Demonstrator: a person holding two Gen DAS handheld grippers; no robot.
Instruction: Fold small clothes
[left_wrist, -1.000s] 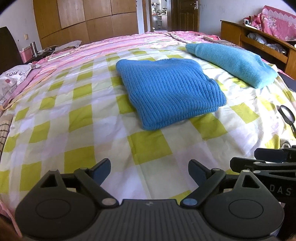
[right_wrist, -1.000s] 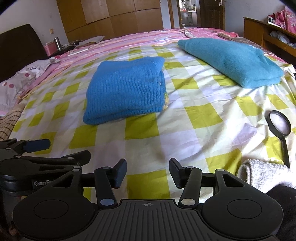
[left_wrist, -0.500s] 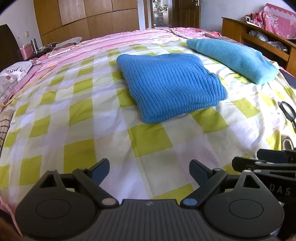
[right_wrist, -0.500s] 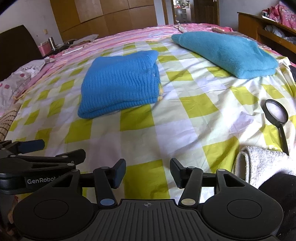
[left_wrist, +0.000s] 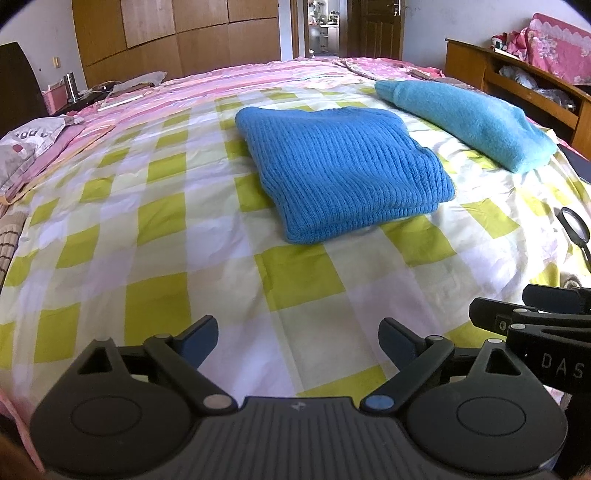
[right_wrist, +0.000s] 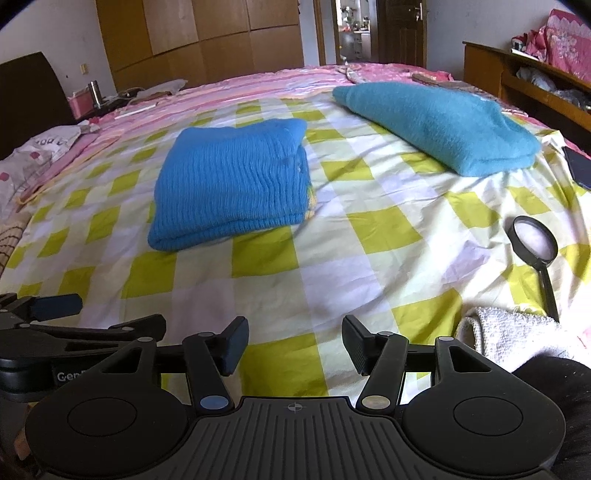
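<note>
Bed (left_wrist: 207, 229) with a yellow, white and pale green check sheet fills both views, pink quilt beyond it. Left edge: a patterned pillow (left_wrist: 33, 136) lies on the pink part, well apart from everything else. Left hand-held gripper (left_wrist: 297, 341) sits low at the near edge of the bed, released, jaws spread wide with only bare sheet between them, touching no cloth. Folded blue knit sweater (left_wrist: 343, 170) lies flat mid-bed, ahead of the left hand-held gripper and slightly to its right, well apart from it; a strip of check sheet separates the sweater's near edge from the fingertips. Seen from the right wrist, the same sweater (right_wrist: 232, 184) is ahead and to the left of the right hand-held gripper (right_wrist: 295, 343), also well apart. Right hand-held gripper is released too, jaws have just been opening a bit, nothing between them but sheet. The two tools sit just beside each other at the near edge. Further right and farther back lies a folded teal garment (right_wrist: 439, 125), near the sweater but not touching. Right side: black magnifying glass (right_wrist: 533, 247) flat on the sheet, its handle reaching a white towel (right_wrist: 513, 332) bunched at the near right corner, just beside the right hand-held gripper. Wooden shelf unit (right_wrist: 517, 77) at far right.
</note>
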